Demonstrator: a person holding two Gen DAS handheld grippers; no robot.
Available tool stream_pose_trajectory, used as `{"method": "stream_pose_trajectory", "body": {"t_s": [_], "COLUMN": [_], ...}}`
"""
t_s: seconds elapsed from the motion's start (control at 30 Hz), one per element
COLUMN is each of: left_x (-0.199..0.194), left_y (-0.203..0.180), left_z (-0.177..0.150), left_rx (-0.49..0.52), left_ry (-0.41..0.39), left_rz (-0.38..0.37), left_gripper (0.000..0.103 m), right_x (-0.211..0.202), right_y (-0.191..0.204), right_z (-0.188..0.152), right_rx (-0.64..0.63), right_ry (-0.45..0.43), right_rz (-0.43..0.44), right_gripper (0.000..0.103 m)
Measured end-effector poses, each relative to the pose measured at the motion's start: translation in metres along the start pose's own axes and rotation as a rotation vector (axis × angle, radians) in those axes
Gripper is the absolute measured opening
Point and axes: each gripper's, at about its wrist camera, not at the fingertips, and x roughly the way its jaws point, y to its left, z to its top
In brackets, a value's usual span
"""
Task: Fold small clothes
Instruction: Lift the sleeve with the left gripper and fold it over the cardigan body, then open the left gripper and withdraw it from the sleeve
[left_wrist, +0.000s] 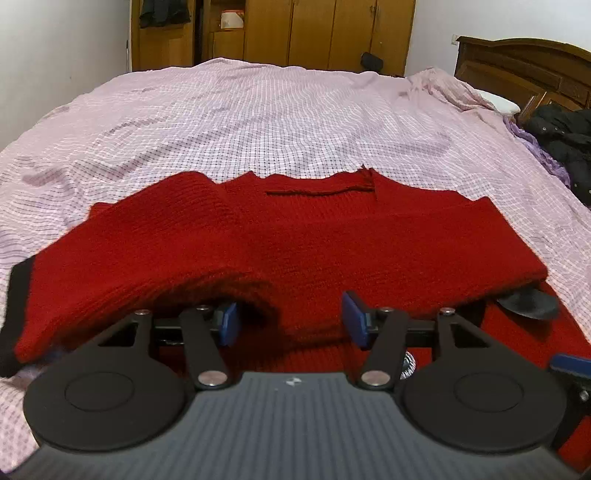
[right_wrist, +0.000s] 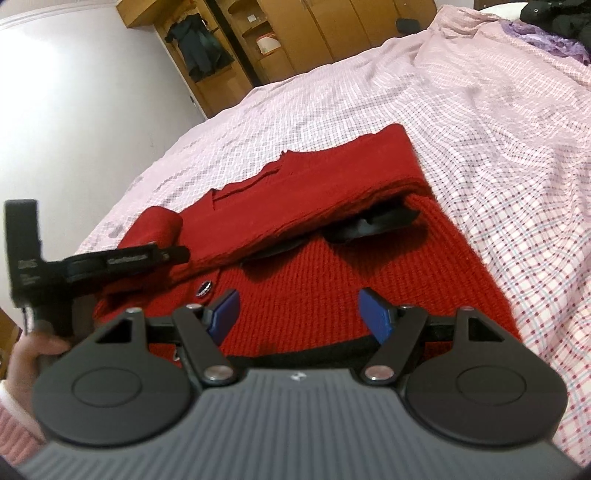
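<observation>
A red knitted cardigan (left_wrist: 280, 240) with black trim lies partly folded on the bed; it also shows in the right wrist view (right_wrist: 332, 288). Its upper part is folded over the lower part, and a sleeve lies across the left side. My left gripper (left_wrist: 290, 319) is open just above the near edge of the folded layer, holding nothing. My right gripper (right_wrist: 299, 314) is open over the lower front panel, near a dark button (right_wrist: 204, 288), holding nothing. The left gripper's body (right_wrist: 99, 266) shows at the left of the right wrist view.
The bed has a pink checked sheet (left_wrist: 258, 110). A dark wooden headboard (left_wrist: 524, 66) and dark clothes (left_wrist: 565, 140) are at the right. Wooden wardrobes (left_wrist: 295, 33) stand behind the bed.
</observation>
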Motion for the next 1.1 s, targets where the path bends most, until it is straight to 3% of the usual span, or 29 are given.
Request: {"method": "stream_pose_trajectory", "body": {"t_s": [0.2, 0.37, 0.6, 0.77, 0.93, 1.1], "left_x": [-0.043, -0.078, -0.109, -0.122, -0.127, -0.132], "left_y": [0.014, 0.051, 0.114, 0.147, 0.161, 0.169], "left_z": [-0.005, -0.015, -0.036, -0.052, -0.06, -0.064], "left_rx": [-0.036, -0.112, -0.254, -0.302, -0.346, -0.356], "left_ry": [0.013, -0.004, 0.042, 0.074, 0.082, 0.078], "left_rz": [-0.003, 0.065, 0.207, 0.283, 0.301, 0.325], "left_gripper": [0.064, 0.064, 0.064, 0.064, 0.064, 0.064], "right_x": [-0.002, 0.001, 0.014, 0.033, 0.052, 0.074], "right_y": [0.002, 0.019, 0.074, 0.127, 0.182, 0.218], "right_z": [0.001, 0.009, 0.021, 0.022, 0.018, 0.015], "right_rx": [-0.003, -0.046, -0.216, -0.356, -0.566, -0.667], "right_ry": [-0.005, 0.004, 0.028, 0.081, 0.111, 0.139], "right_rz": [0.001, 0.027, 0.1, 0.151, 0.153, 0.175], "right_gripper": [0.074, 0.074, 0.074, 0.074, 0.073, 0.073]}}
